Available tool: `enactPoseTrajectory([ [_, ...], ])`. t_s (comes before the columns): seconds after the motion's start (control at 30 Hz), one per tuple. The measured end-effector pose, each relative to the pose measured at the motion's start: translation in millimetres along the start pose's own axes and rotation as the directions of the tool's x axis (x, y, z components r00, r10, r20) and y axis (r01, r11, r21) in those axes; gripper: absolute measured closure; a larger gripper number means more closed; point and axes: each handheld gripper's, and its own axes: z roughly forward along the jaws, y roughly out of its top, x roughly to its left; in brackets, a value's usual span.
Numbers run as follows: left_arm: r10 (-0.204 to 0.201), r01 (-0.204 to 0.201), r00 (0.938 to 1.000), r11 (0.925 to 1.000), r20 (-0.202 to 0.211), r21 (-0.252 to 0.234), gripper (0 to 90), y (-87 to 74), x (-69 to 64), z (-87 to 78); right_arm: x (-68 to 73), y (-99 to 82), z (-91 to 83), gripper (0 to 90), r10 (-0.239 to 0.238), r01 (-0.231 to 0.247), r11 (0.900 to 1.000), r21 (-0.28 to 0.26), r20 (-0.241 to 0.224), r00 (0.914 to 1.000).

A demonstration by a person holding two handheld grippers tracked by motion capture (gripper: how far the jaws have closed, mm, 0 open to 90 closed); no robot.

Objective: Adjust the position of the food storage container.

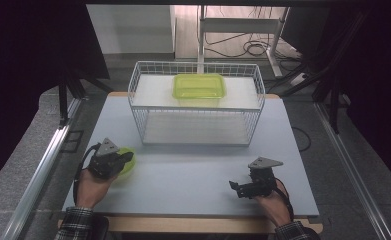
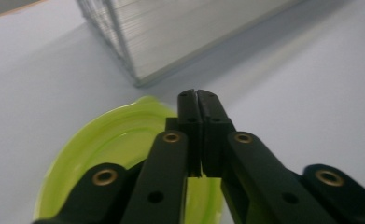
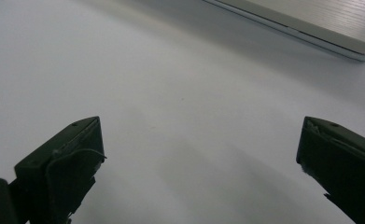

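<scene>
A shallow lime-green bowl (image 1: pixel 127 161) is at the table's front left, under my left gripper (image 1: pixel 124 158). In the left gripper view the black jaws are pressed together along the bowl's right rim (image 2: pixel 168 111), the left one over the inside of the bowl (image 2: pixel 110 140) and the right one outside it. The left gripper (image 2: pixel 197 95) looks shut on that rim. My right gripper (image 1: pixel 233 187) rests at the front right with its jaws wide apart. The right gripper (image 3: pixel 199 140) has only bare table between its fingers.
A white wire basket (image 1: pixel 196 102) stands at the middle back of the pale table (image 1: pixel 193 170). A lime-green lidded container (image 1: pixel 199 86) sits on its upper shelf. Its near corner (image 2: pixel 138 81) is close ahead of the left jaws. Its base (image 3: pixel 311 28) lies ahead of the right gripper.
</scene>
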Motion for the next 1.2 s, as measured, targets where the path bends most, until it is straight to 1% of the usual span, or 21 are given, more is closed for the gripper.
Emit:
enactPoseTrajectory([
  [0.07, -0.022, 0.022, 0.9996, 0.9997, -0.016, -0.008, 90.0, -3.8, 6.9, -2.2, 0.2, -0.2, 0.8, 1.1, -0.001, 0.001, 1.0000, -0.001, -0.001, 1.0000],
  [0.13, -0.040, 0.039, 0.9983, 0.9990, -0.043, -0.023, 90.0, -7.8, 13.7, -4.7, -0.3, -0.4, 1.3, 1.1, 0.000, 0.000, 1.0000, 0.000, -0.002, 1.0000],
  [0.17, -0.051, 0.049, 0.9974, 0.9982, -0.052, -0.034, 90.0, -10.1, 17.5, -5.8, -0.5, -0.6, 1.5, 1.2, 0.001, -0.001, 1.0000, 0.001, -0.002, 1.0000],
  [0.23, -0.088, 0.085, 0.9938, 0.9953, -0.068, -0.046, 90.0, -15.6, 26.5, -7.7, -0.6, -1.1, 1.8, 1.2, 0.001, -0.001, 1.0000, 0.001, -0.002, 1.0000],
  [0.33, -0.110, 0.105, 0.9888, 0.9933, -0.101, -0.047, 90.0, -22.0, 35.3, -9.9, -0.3, -1.5, 1.8, 1.3, -0.001, 0.001, 1.0000, 0.002, -0.004, 1.0000],
  [0.37, -0.110, 0.105, 0.9888, 0.9933, -0.101, -0.047, 90.0, -22.0, 35.3, -9.9, -0.3, -1.5, 1.8, 1.3, -0.001, 0.001, 1.0000, 0.002, -0.004, 1.0000],
  [0.4, -0.127, 0.121, 0.9850, 0.9912, -0.117, -0.053, 90.0, -26.4, 41.3, -13.1, -0.4, -1.8, 2.5, 1.5, -0.001, 0.001, 1.0000, 0.007, -0.006, 1.0000],
  [0.5, -0.154, 0.146, 0.9766, 0.9872, -0.150, -0.063, 90.0, -34.3, 51.3, -18.3, -0.1, -2.4, 4.5, 1.8, -0.004, 0.004, 0.9998, 0.020, -0.005, 1.0000],
  [0.53, -0.154, 0.146, 0.9766, 0.9872, -0.150, -0.063, 90.0, -34.3, 51.3, -18.3, 0.3, -2.6, 5.4, 2.1, 0.000, 0.001, 0.9995, 0.030, -0.005, 1.0000],
  [0.57, -0.174, 0.165, 0.9711, 0.9840, -0.163, -0.067, 90.0, -39.5, 56.2, -19.6, 0.3, -2.9, 6.0, 2.3, -0.001, 0.002, 0.9993, 0.038, -0.009, 1.0000],
  [0.63, -0.185, 0.176, 0.9658, 0.9822, -0.181, -0.065, 90.0, -44.7, 60.4, -19.2, 0.4, -3.3, 7.0, 2.5, 0.001, 0.000, 0.9991, 0.041, -0.015, 0.9999],
  [0.77, -0.205, 0.197, 0.9585, 0.9785, -0.198, -0.063, 90.0, -51.2, 66.5, -14.8, 0.9, -3.2, 7.3, 2.5, 0.002, -0.001, 0.9990, 0.044, -0.018, 0.9998],
  [0.83, -0.218, 0.209, 0.9578, 0.9757, -0.188, -0.066, 90.0, -52.5, 68.6, -12.4, 0.8, -3.4, 7.6, 2.5, 0.003, -0.002, 0.9988, 0.048, -0.017, 0.9999],
  [0.9, -0.219, 0.211, 0.9578, 0.9754, -0.186, -0.065, 90.0, -52.8, 68.9, -11.2, 0.8, -3.5, 7.9, 2.5, 0.005, -0.004, 0.9988, 0.048, -0.017, 0.9998],
  [1.0, -0.210, 0.205, 0.9607, 0.9778, -0.182, -0.045, 90.0, -52.9, 66.8, -5.3, 0.2, -4.0, 8.4, 2.8, 0.009, -0.009, 0.9983, 0.057, -0.009, 0.9999],
  [1.07, -0.196, 0.193, 0.9625, 0.9805, -0.187, -0.035, 90.0, -51.7, 64.1, -3.0, 0.0, -4.1, 8.4, 2.9, 0.013, -0.013, 0.9982, 0.058, -0.009, 0.9999],
  [1.1, -0.196, 0.193, 0.9625, 0.9805, -0.187, -0.035, 90.0, -51.7, 64.1, -3.0, 0.0, -4.1, 8.4, 2.9, 0.013, -0.013, 0.9982, 0.058, -0.009, 0.9999],
  [1.2, -0.180, 0.179, 0.9672, 0.9836, -0.179, -0.022, 90.0, -49.4, 57.7, 0.7, 0.2, -3.9, 8.3, 3.0, 0.011, -0.011, 0.9982, 0.059, -0.008, 0.9999],
])
